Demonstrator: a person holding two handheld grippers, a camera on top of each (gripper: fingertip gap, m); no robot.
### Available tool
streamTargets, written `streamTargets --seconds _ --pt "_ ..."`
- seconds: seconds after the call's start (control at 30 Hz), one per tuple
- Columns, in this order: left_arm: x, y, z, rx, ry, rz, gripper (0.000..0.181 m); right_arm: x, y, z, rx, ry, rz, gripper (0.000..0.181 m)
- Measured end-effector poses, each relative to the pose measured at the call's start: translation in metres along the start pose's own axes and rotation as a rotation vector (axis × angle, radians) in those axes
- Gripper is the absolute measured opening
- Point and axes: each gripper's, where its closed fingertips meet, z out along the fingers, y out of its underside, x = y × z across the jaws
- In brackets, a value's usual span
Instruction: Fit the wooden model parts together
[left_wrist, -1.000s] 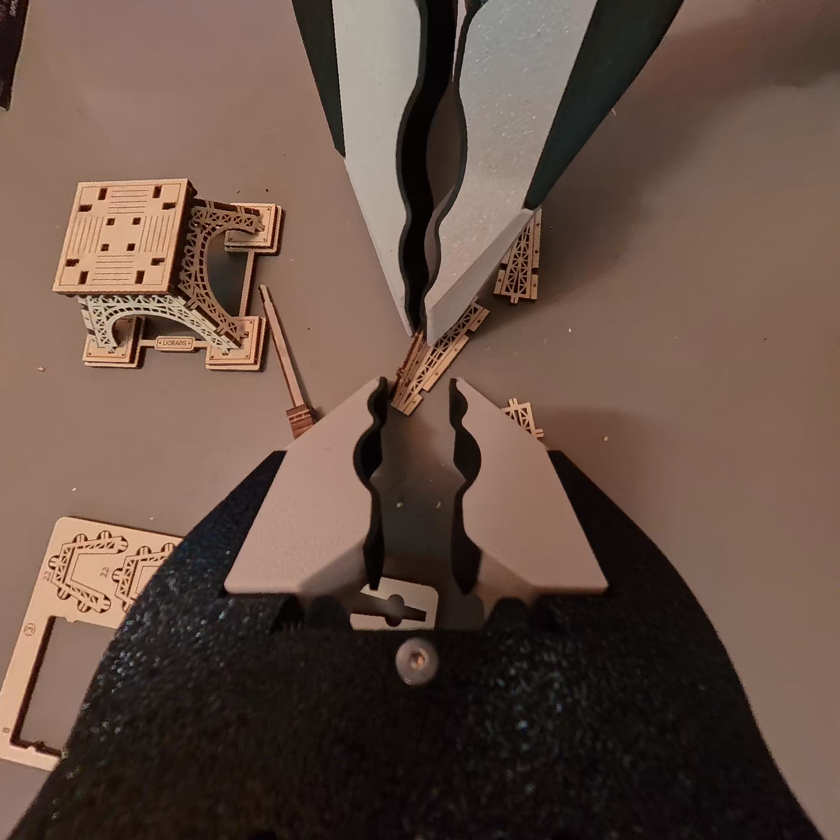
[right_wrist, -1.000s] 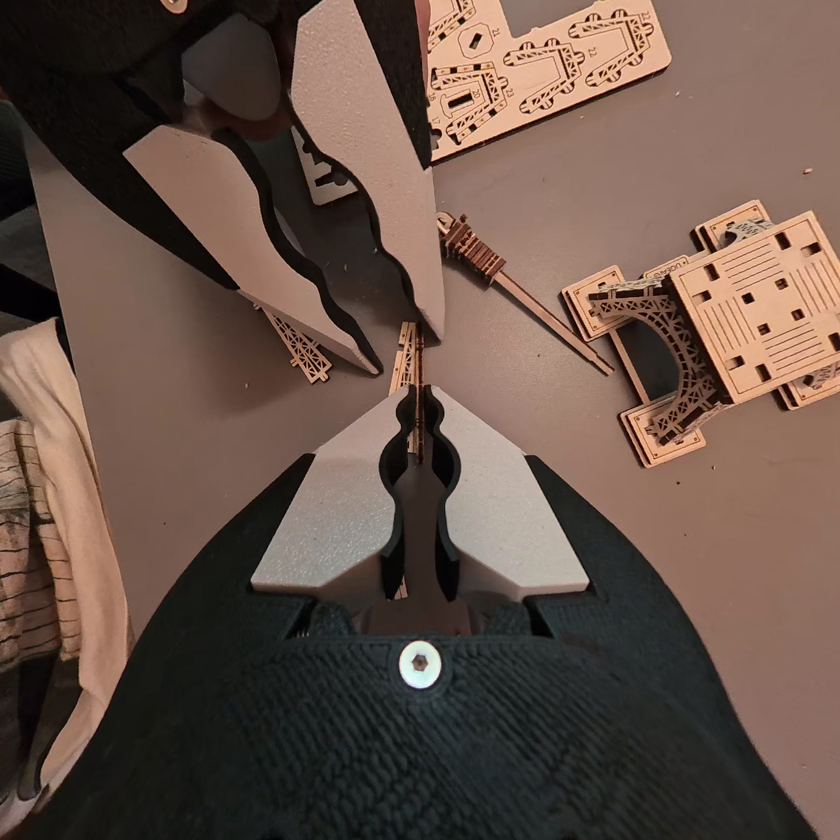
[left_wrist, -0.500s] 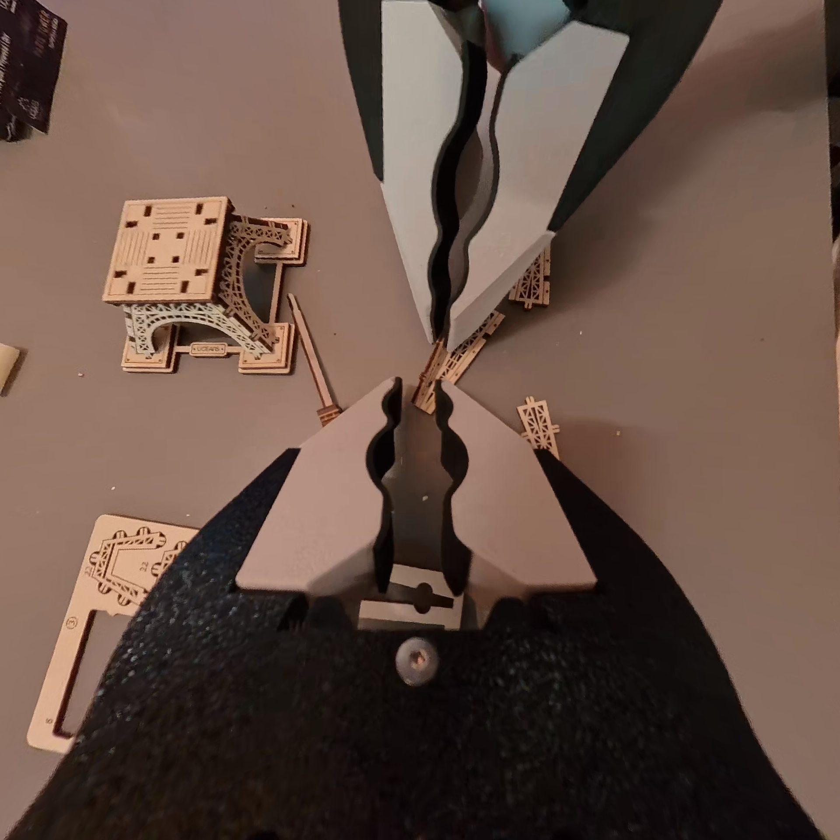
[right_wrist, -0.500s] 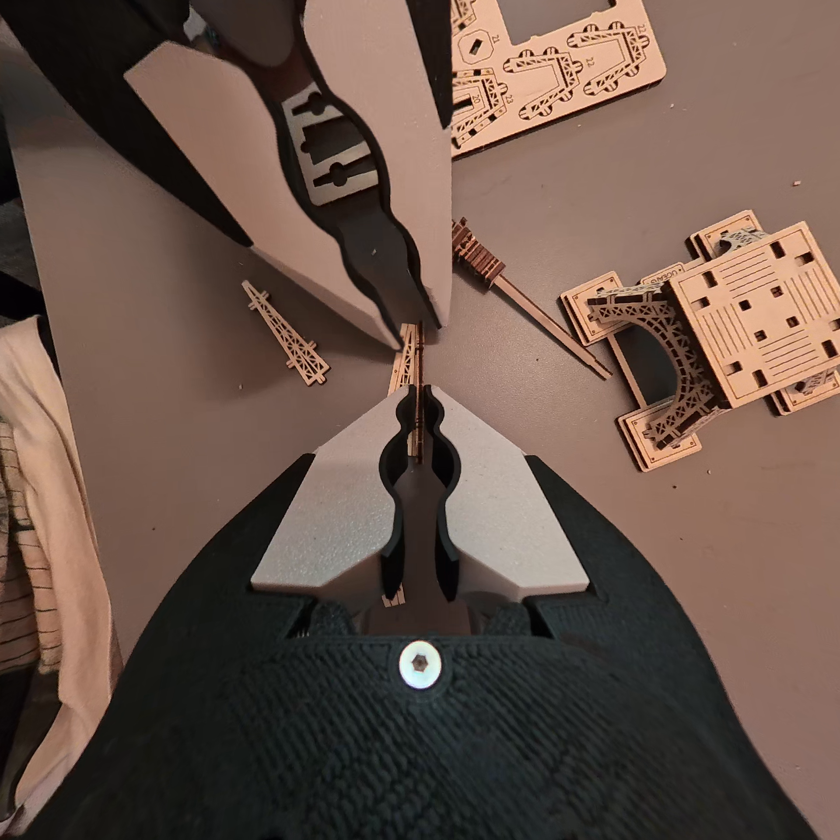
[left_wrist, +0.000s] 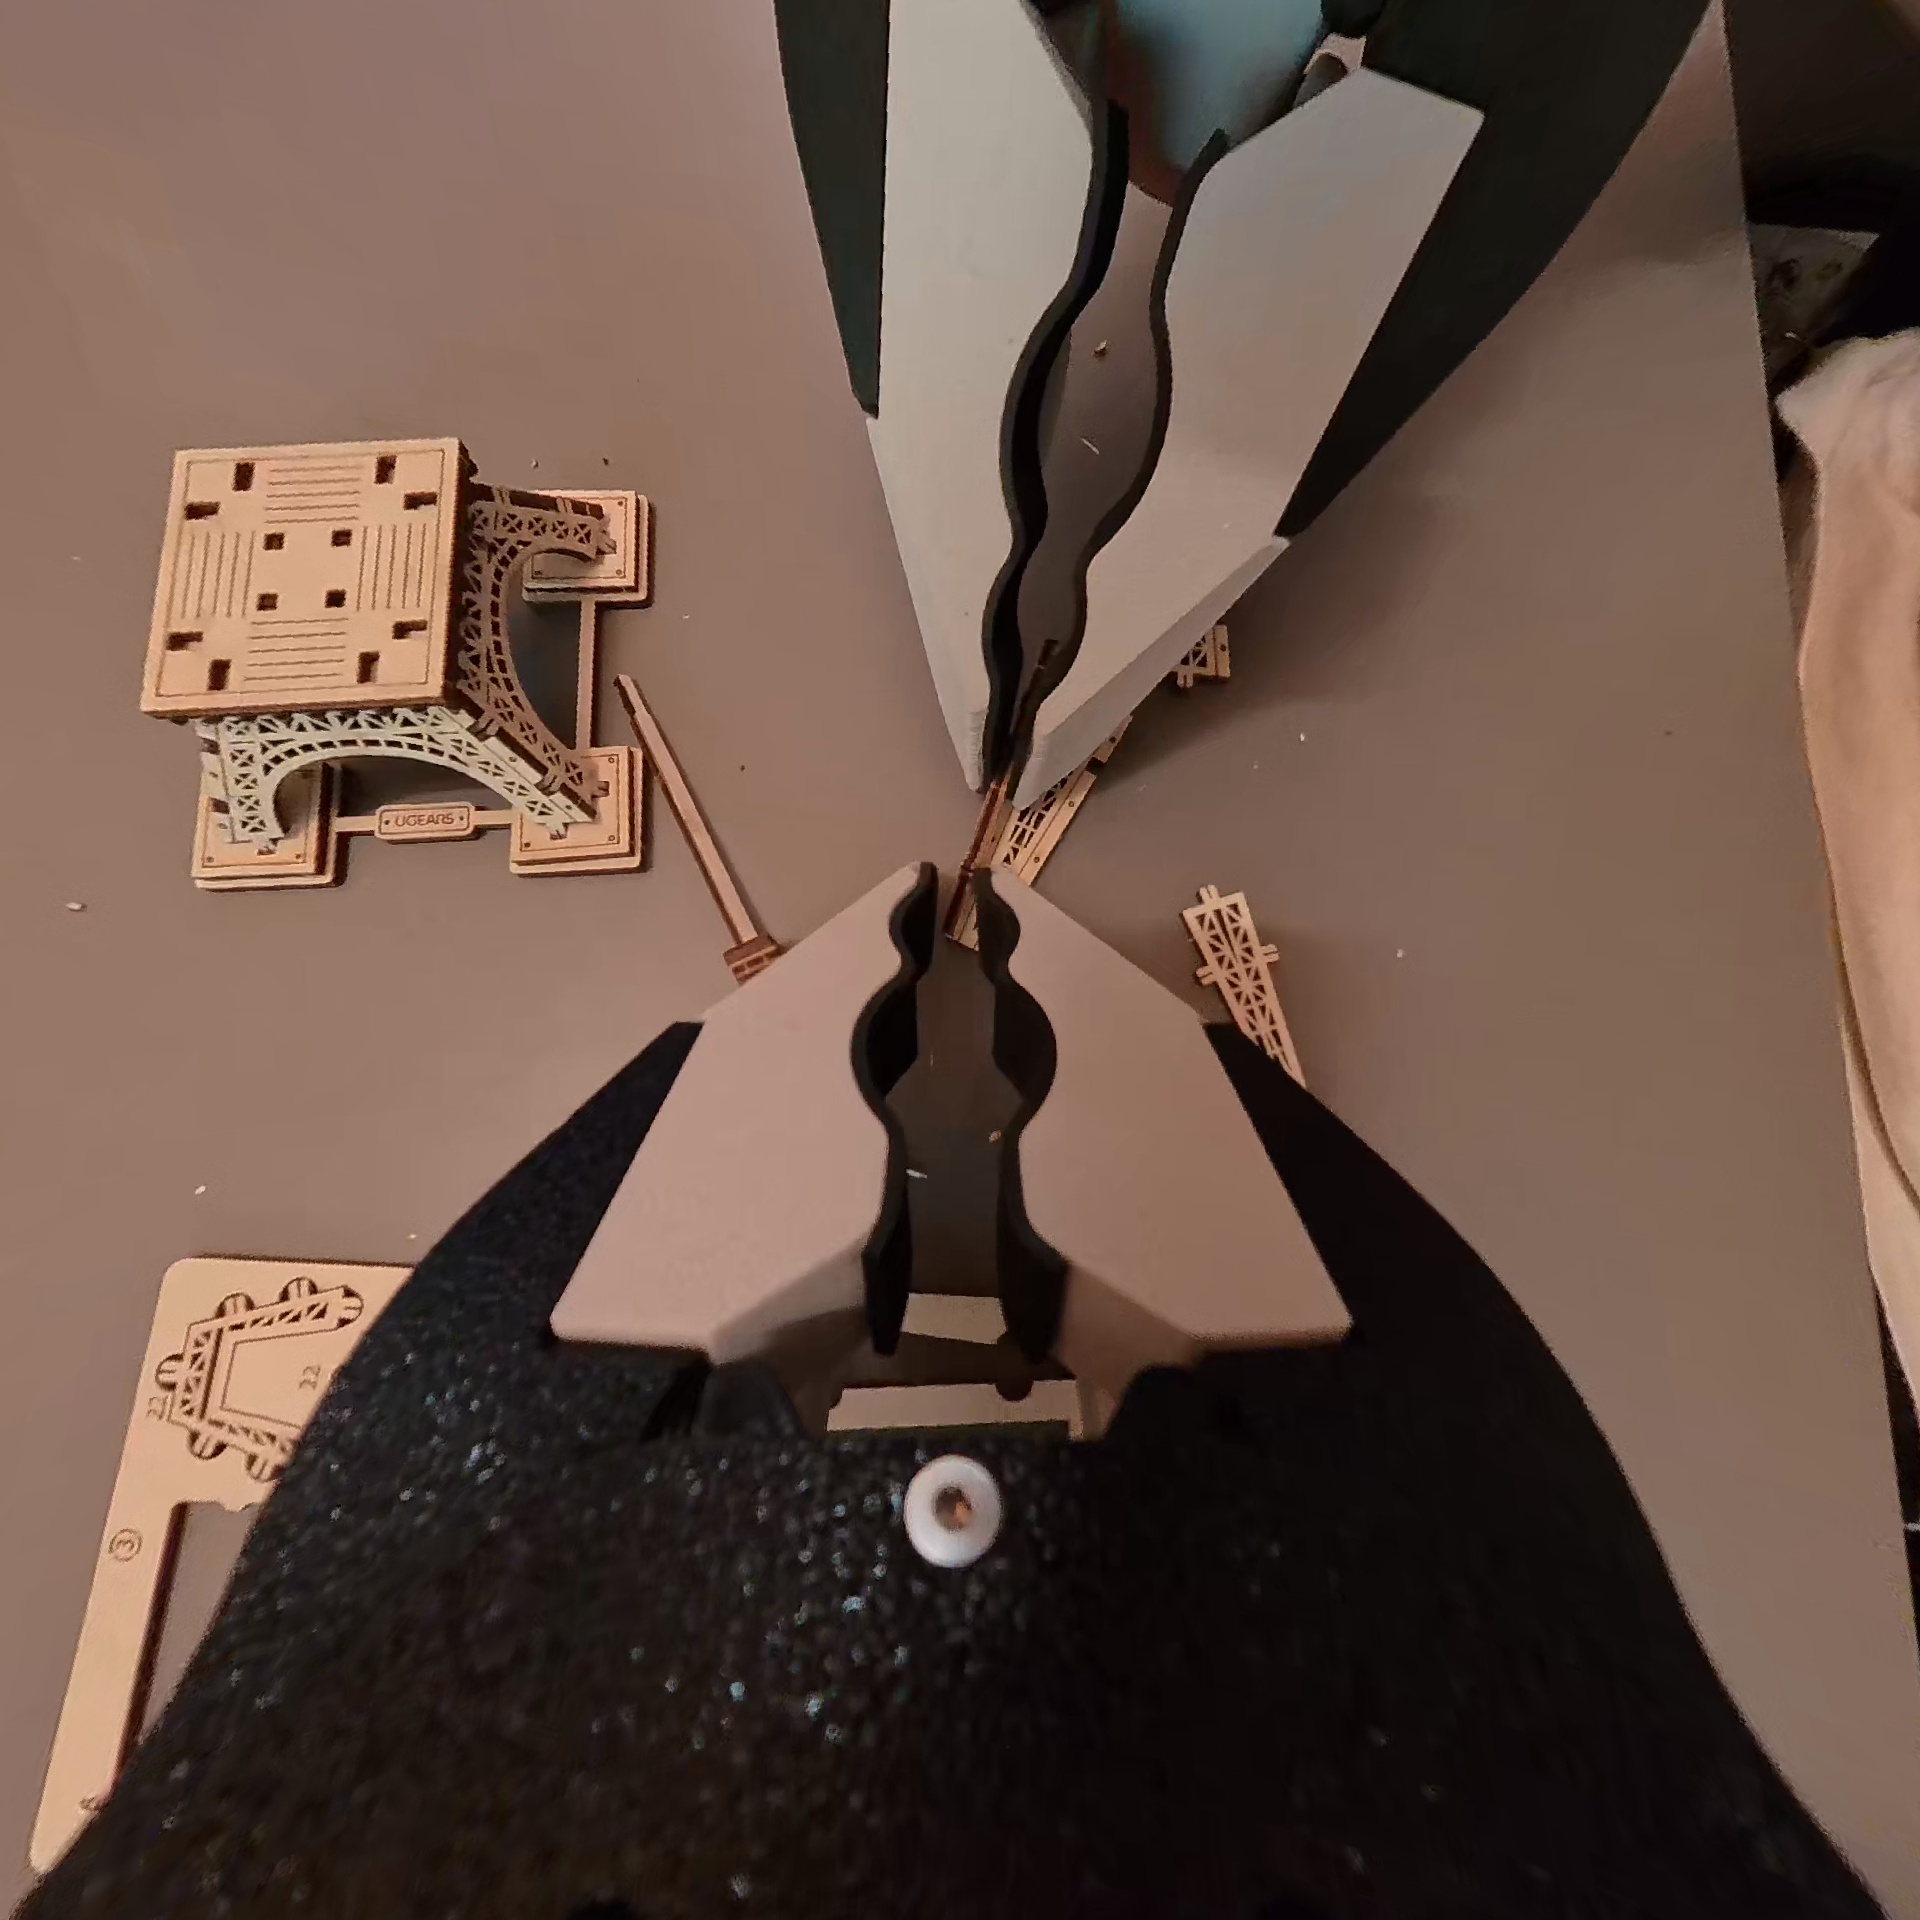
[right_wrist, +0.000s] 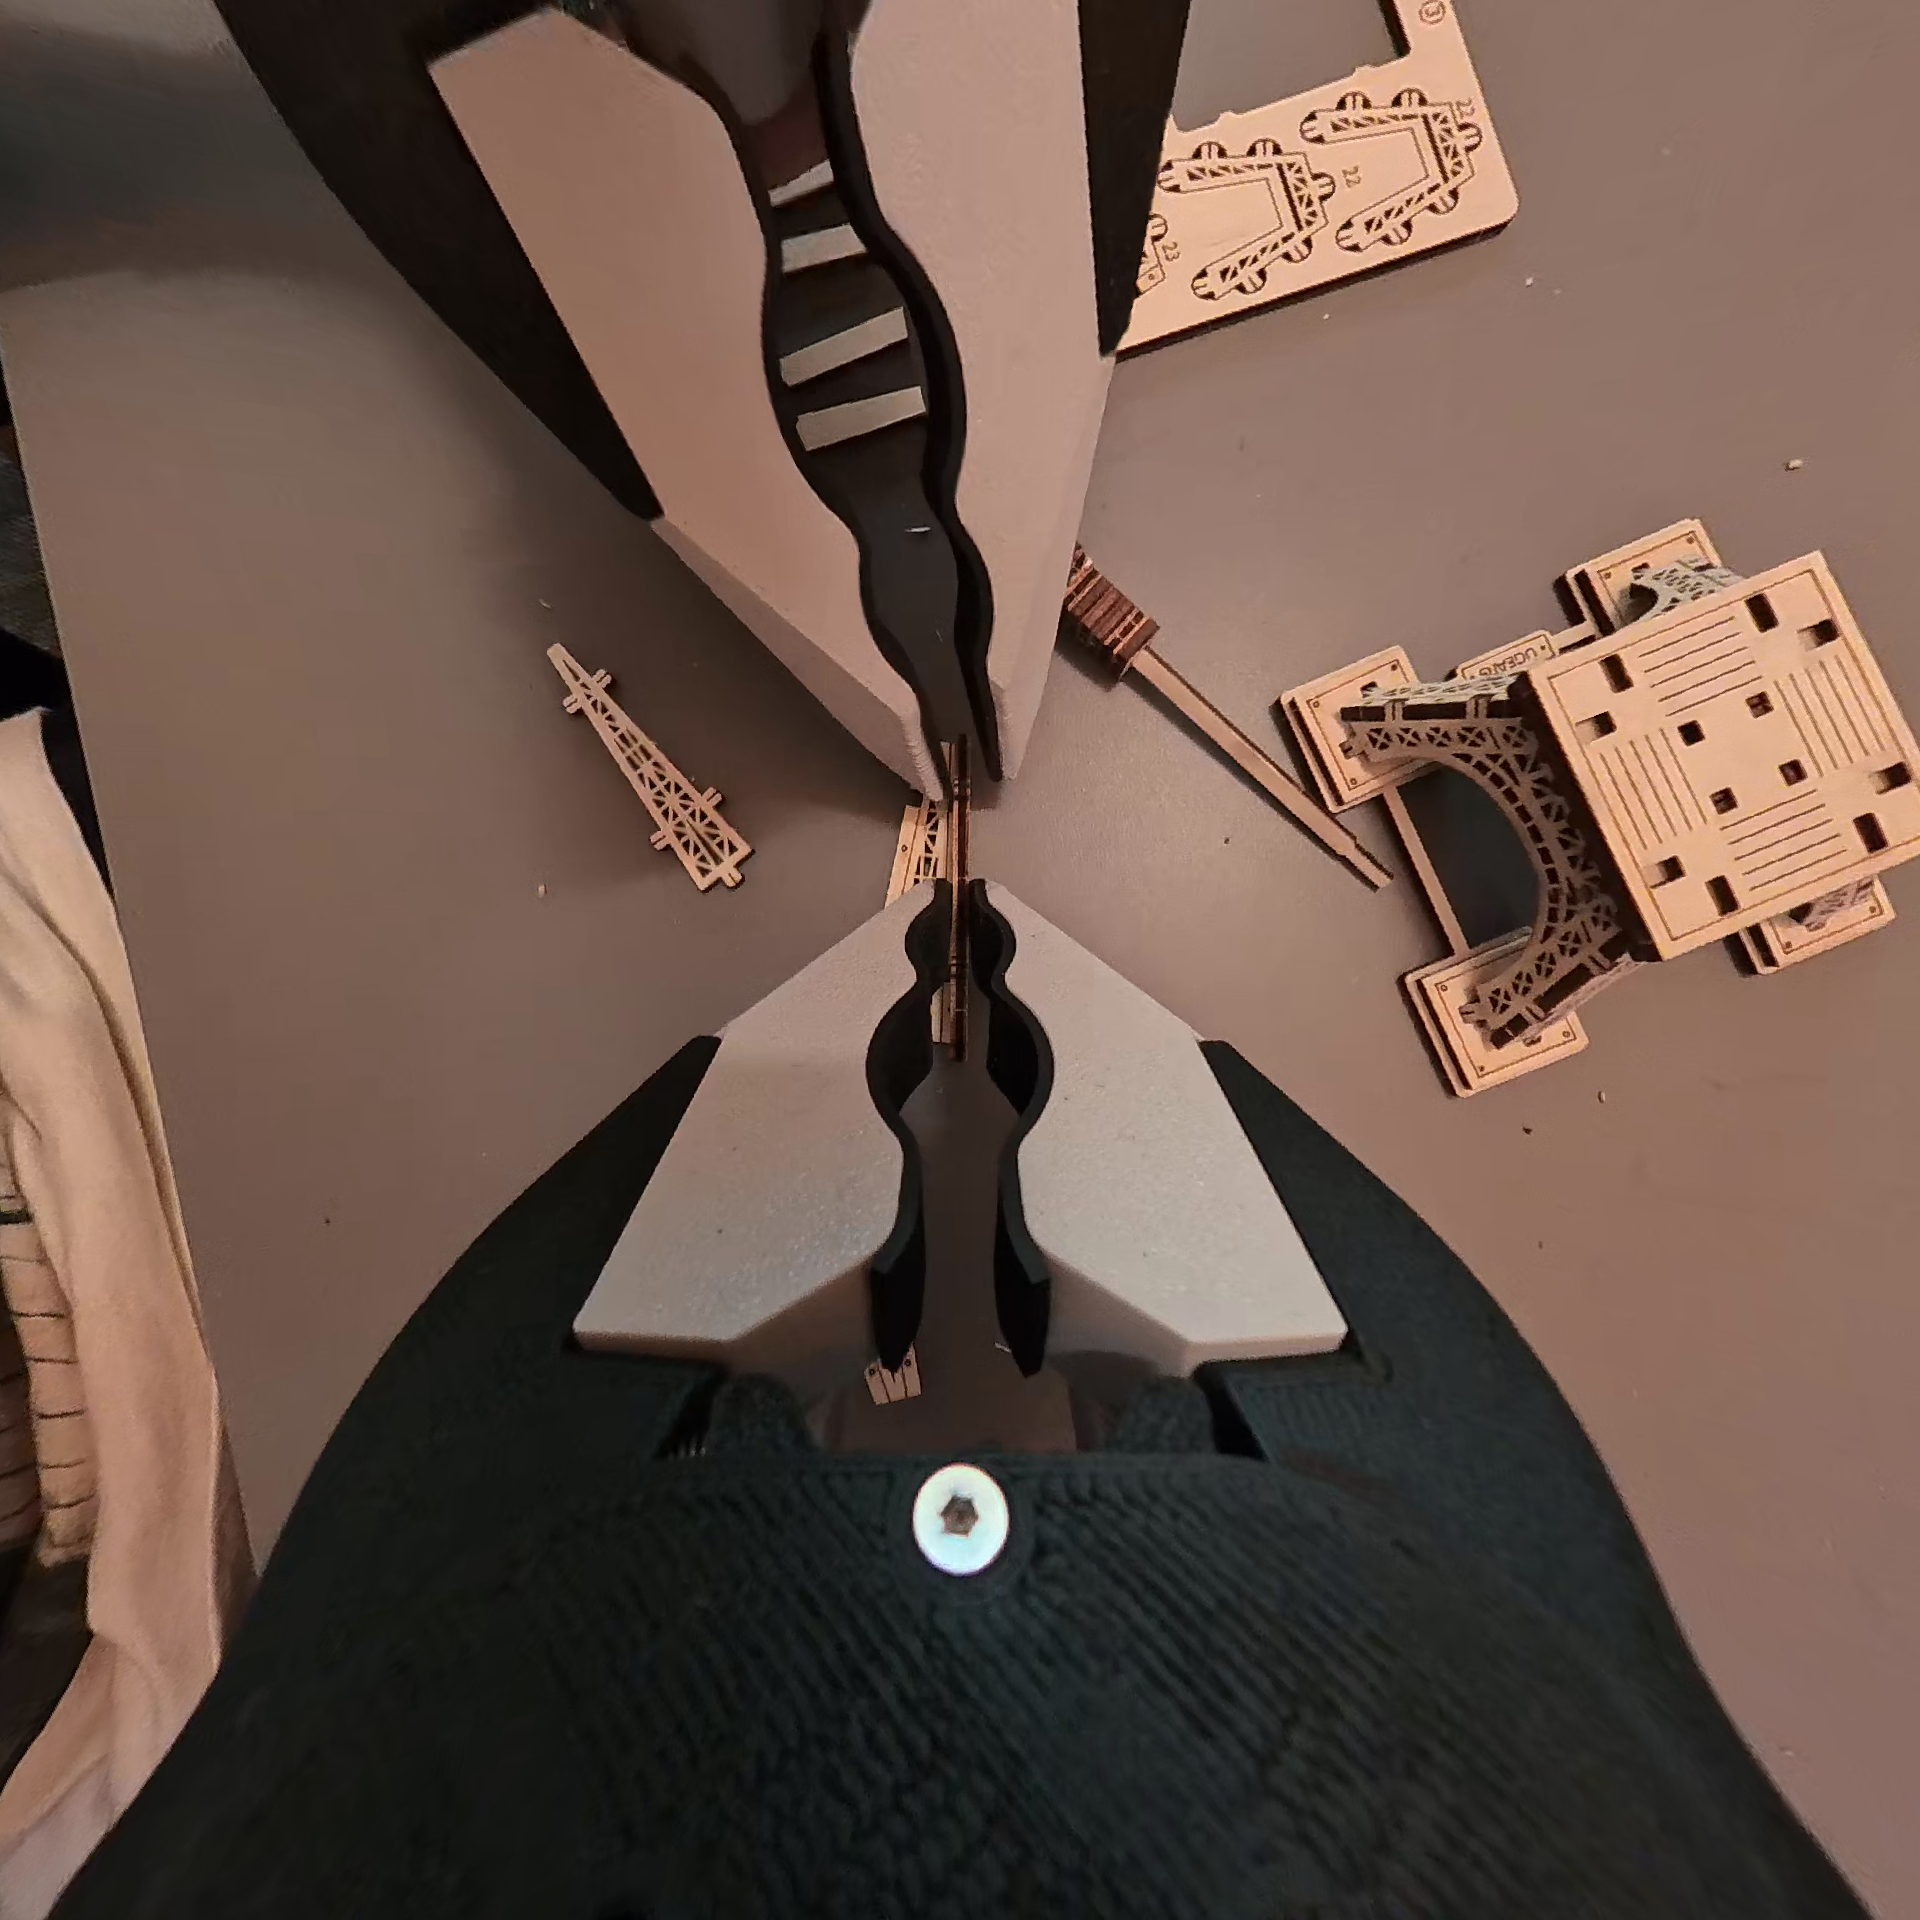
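My right gripper is shut on a thin wooden lattice strip and holds it edge-on above the grey table. In the left wrist view the right gripper comes in from the top with the strip sticking out of its tips. My left gripper faces it tip to tip. Its jaws stand narrowly apart around the strip's free end, with a small gap on one side. It also shows in the right wrist view. The part-built tower base stands to the left.
A flat lattice piece lies under the tips, and another lies beside my left gripper. A comb-ended stick lies near the tower base. A parts sheet is at the lower left. Cloth hangs past the table's right edge. The tips of both grippers are at nearly the same place.
My left gripper's jaws have narrowed from wide open to a small gap, and it has moved up to the strip's end. The right gripper has kept its hold.
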Motion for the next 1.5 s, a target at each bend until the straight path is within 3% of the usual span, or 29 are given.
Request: streamTargets --seconds 0.57,1.23,1.5 --pt "-0.0030 0.0030 0.0014 -0.018 0.011 0.049 0.002 0.0047 -0.0021 0.0017 -0.012 0.052 -0.045 0.001" --pt "-0.0038 0.0076 0.0033 -0.334 0.074 0.220 0.002 0.0050 -0.0017 0.0036 0.062 0.093 0.001 0.001" --pt "-0.0050 0.0025 -0.0042 -0.220 0.047 0.167 0.004 0.0042 -0.0032 0.0042 0.077 0.059 0.018 0.001"
